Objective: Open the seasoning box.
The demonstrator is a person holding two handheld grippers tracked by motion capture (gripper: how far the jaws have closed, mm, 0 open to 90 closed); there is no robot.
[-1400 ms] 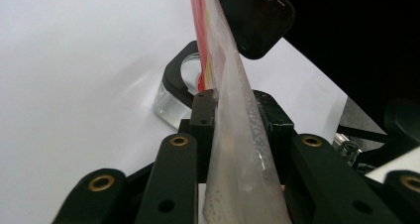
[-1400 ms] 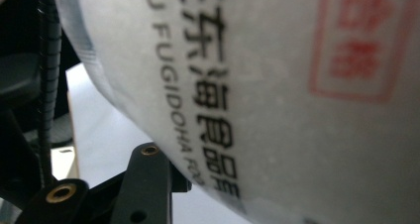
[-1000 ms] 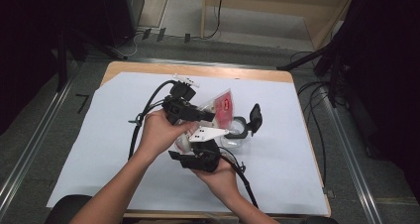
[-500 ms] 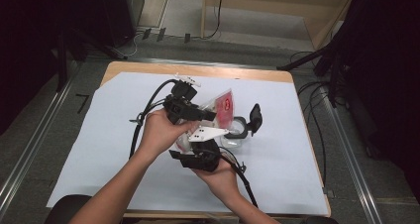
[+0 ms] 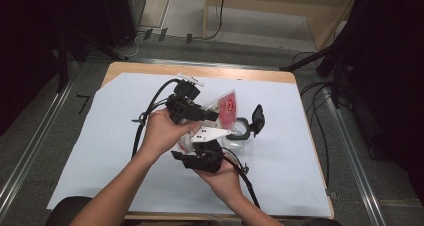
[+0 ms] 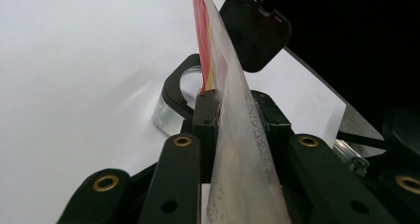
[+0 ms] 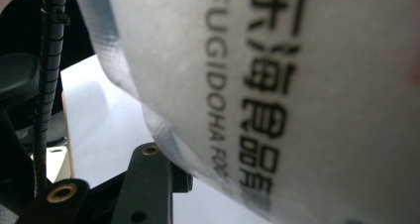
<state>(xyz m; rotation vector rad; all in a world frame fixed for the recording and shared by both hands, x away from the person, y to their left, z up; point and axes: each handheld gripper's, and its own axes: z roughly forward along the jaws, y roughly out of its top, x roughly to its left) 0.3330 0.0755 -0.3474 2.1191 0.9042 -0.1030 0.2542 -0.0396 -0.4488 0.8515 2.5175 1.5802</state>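
My left gripper (image 6: 233, 110) is pressed together on the edge of a translucent plastic pouch (image 6: 237, 135); in the left gripper view the film runs edge-on between the two black jaws, frosted near me, red and yellow farther up. From above, my left hand (image 5: 162, 131) holds that gripper (image 5: 212, 115) over the middle of the white sheet (image 5: 100, 136) that covers the table (image 5: 200, 72), jaws pointing right toward the pouch (image 5: 226, 108), which stands tilted with its red patch facing up. My right hand (image 5: 220, 173) sits just below, and the right gripper (image 5: 207, 153) comes up under the pouch's lower end, its grey three-cornered plate (image 5: 210, 134) on top. In the right gripper view the pouch (image 7: 297, 85) lies very close to the lens, white with black printed lettering; one jaw shows beneath it at lower left, the other is hidden, so I cannot tell whether this gripper is spread or pinching. Just beyond the pouch on the sheet sits a clear container with a black rim (image 5: 241, 131), its black lid (image 5: 257, 118) flipped upright beside it; in the left gripper view the same container (image 6: 171, 105) and lid (image 6: 255, 28) lie straight ahead of my jaws.
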